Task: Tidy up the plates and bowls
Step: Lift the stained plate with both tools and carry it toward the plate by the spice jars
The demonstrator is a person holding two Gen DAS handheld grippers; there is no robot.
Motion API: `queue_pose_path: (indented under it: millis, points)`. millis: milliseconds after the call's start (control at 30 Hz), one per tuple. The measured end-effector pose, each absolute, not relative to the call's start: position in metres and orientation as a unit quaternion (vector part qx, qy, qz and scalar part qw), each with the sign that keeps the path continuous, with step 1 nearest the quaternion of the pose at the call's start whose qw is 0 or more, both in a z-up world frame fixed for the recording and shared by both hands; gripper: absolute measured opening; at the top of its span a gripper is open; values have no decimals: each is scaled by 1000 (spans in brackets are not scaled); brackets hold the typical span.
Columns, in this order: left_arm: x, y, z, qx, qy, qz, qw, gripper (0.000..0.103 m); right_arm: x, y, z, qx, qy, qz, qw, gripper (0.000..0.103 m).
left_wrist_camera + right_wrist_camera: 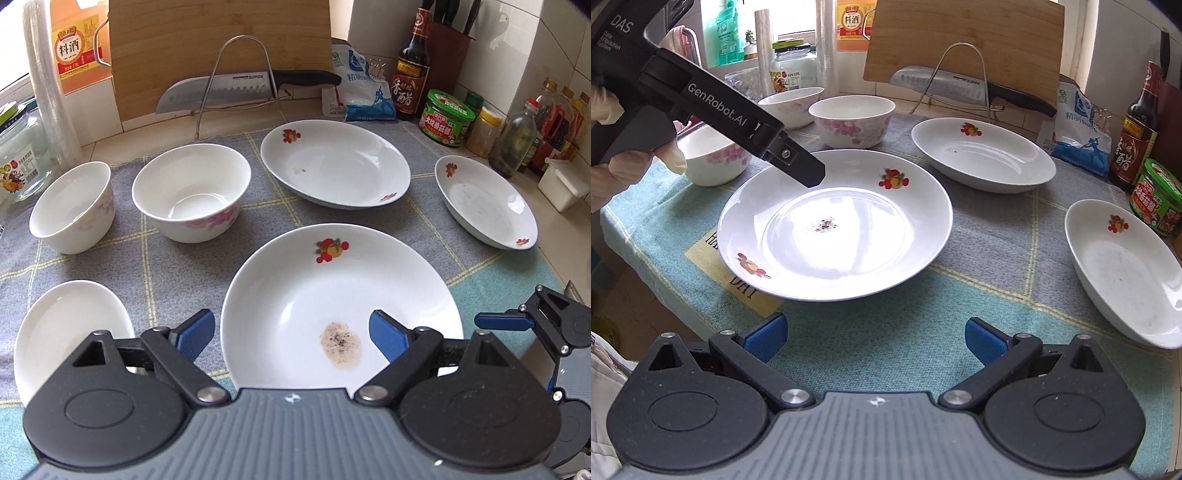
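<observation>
Our left gripper (pixel 291 334) hangs with its blue pads spread wide and nothing between them, tilted down over the large fruit-printed plate (pixel 332 280). That plate lies directly beneath and ahead of the pads, its near rim passing under them; a brownish speckled stain sits in its well, just inside the right-hand pad. Our right gripper (pixel 877 339) is likewise open and empty, poised above the checked cloth (pixel 990 243), with the same plate just ahead of its fingertips and not touching them.

From the left gripper outward: a small white dish (pixel 70 325) lies just to the left of the left-hand pad. Farther ahead and left stand two flower-patterned bowls (pixel 188 192), side by side and apart. Ahead and slightly right rests a second fruit-printed plate (pixel 332 166), and well to the right a third one (pixel 487 203), its surface dull with residue. Beyond them all, a kitchen knife (pixel 236 88) sits in a wire rack against a bamboo cutting board (pixel 221 37).
</observation>
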State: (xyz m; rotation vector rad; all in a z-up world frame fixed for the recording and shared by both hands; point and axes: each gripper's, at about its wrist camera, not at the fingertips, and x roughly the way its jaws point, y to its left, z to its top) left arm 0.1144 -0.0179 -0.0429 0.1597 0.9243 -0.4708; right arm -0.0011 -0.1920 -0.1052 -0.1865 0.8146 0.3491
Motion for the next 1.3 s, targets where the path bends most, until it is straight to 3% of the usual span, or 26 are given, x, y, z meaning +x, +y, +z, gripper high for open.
queue_pose_path:
  millis: [600, 700, 867, 1300]
  points:
    - [153, -23, -58, 110, 469, -281, 830, 90, 12, -176, -121, -101, 350, 216, 906, 103]
    - [161, -28, -61, 118, 477, -295, 819, 87, 13, -176, -121, -102, 350, 218, 905, 103]
    - [170, -35, -65, 141, 492, -315, 799, 73, 17, -175, -119, -111, 348, 223, 904, 103]
    - [202, -43, -72, 159, 548, -375, 731, 68, 21, -174, -118, -118, 352, 237, 898, 103]
